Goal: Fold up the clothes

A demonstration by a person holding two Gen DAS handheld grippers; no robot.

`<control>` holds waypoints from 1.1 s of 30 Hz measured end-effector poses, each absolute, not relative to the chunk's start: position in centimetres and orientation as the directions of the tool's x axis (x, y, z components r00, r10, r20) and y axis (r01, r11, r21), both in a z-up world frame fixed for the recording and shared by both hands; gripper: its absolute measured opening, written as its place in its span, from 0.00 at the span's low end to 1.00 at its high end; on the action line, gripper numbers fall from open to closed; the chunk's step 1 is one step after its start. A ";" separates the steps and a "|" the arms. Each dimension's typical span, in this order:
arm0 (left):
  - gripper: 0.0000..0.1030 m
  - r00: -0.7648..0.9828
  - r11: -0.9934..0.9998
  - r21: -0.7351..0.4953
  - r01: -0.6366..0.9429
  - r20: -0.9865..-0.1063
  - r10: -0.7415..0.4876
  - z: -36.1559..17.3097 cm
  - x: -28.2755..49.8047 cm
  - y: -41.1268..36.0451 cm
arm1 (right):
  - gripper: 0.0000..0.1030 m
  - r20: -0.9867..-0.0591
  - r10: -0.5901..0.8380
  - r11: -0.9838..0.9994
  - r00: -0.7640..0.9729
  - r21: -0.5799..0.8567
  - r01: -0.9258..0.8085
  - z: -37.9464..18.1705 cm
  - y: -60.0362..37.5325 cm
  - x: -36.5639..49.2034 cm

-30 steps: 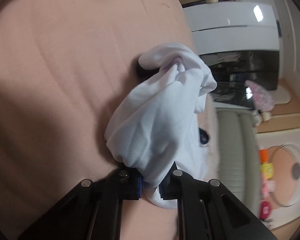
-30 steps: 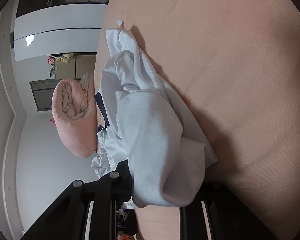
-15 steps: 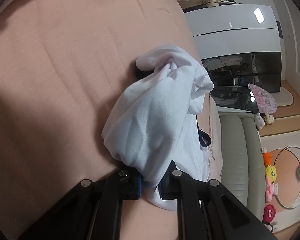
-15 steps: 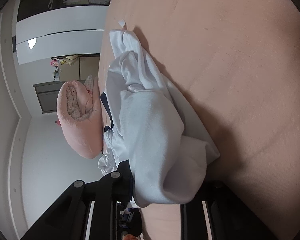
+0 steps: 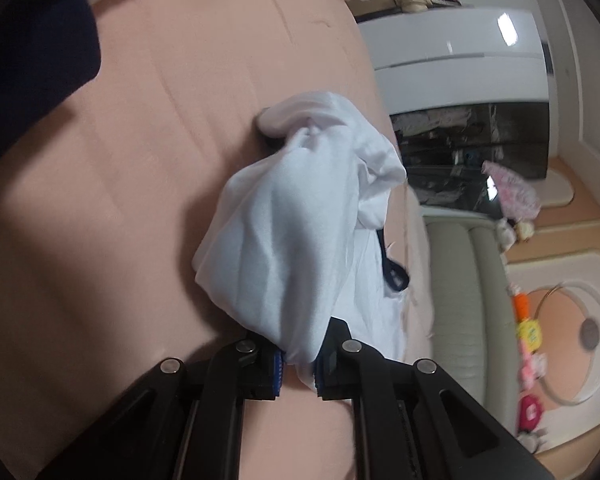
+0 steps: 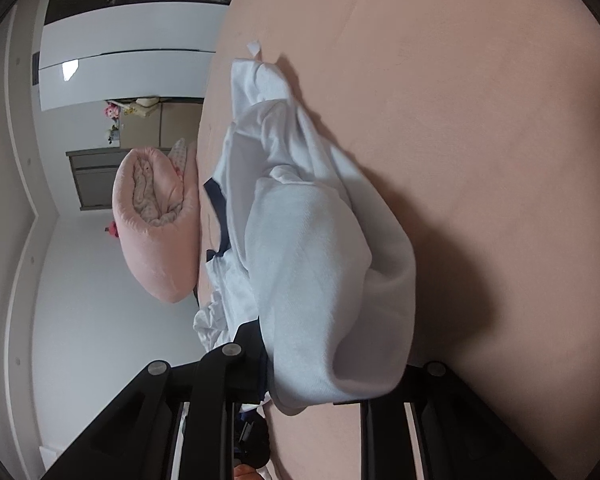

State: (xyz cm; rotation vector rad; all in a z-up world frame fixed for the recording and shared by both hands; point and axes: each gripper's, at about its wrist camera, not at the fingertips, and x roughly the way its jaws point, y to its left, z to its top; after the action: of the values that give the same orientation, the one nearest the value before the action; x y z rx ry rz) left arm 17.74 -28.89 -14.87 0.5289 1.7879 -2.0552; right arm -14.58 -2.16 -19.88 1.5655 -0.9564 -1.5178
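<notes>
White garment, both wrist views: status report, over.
Left gripper shut on white garment. Right gripper shut on it too, cloth bunched over pink bed sheet. Dark garment far off; nothing blocking.

This is a bedroom in a home: a wide bed with a pink sheet (image 5: 148, 184) fills most of both views, and a rolled pink quilt (image 6: 156, 224) lies at its far edge. Beyond the bed stands a white wardrobe (image 5: 460, 60) with a dark glass section showing hanging clothes, and a grey-green padded bench (image 5: 472, 280) sits just beside the bed. Soft toys (image 5: 530, 360) lie in a row on the floor at the right, near a round-patterned rug (image 5: 572, 320), and a grey cabinet (image 6: 96, 176) stands against a plain white wall.
</notes>
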 end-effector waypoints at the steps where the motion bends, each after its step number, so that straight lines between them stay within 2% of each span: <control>1: 0.09 -0.856 -0.151 -0.844 0.514 -0.516 -0.030 -14.7 17.9 -28.6 | 0.17 -0.454 -0.891 -0.454 0.018 0.891 -0.005 -19.7 -2.0 -14.4; 9: 0.09 -0.877 -0.114 -0.871 0.477 -0.481 0.001 -14.1 17.6 -27.2 | 0.17 -0.473 -0.881 -0.472 0.002 0.881 0.042 -18.9 0.5 -12.4; 18: 0.09 -0.848 -0.250 -0.824 0.508 -0.530 0.023 -11.6 20.1 -24.5 | 0.17 -0.509 -0.860 -0.502 0.037 0.857 0.118 -18.4 3.3 -8.4; 22: 0.09 -0.838 -0.241 -0.820 0.520 -0.543 0.040 -11.7 20.6 -23.7 | 0.17 -0.508 -0.860 -0.501 0.046 0.859 0.108 -18.4 4.9 -6.8; 28: 0.09 -0.871 -0.169 -0.866 0.470 -0.486 0.070 -11.9 20.1 -23.3 | 0.17 -0.486 -0.873 -0.483 0.042 0.873 0.064 -18.7 7.5 -4.7; 33: 0.09 -0.868 -0.205 -0.861 0.466 -0.490 0.081 -11.3 20.7 -22.4 | 0.17 -0.464 -0.885 -0.464 0.028 0.886 0.013 -19.3 9.1 -3.0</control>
State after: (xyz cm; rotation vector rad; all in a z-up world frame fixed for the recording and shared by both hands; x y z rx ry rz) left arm 20.73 -22.40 -11.26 0.6448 1.7931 -2.1624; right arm -3.05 9.10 -19.27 1.5638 -0.9134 -1.5332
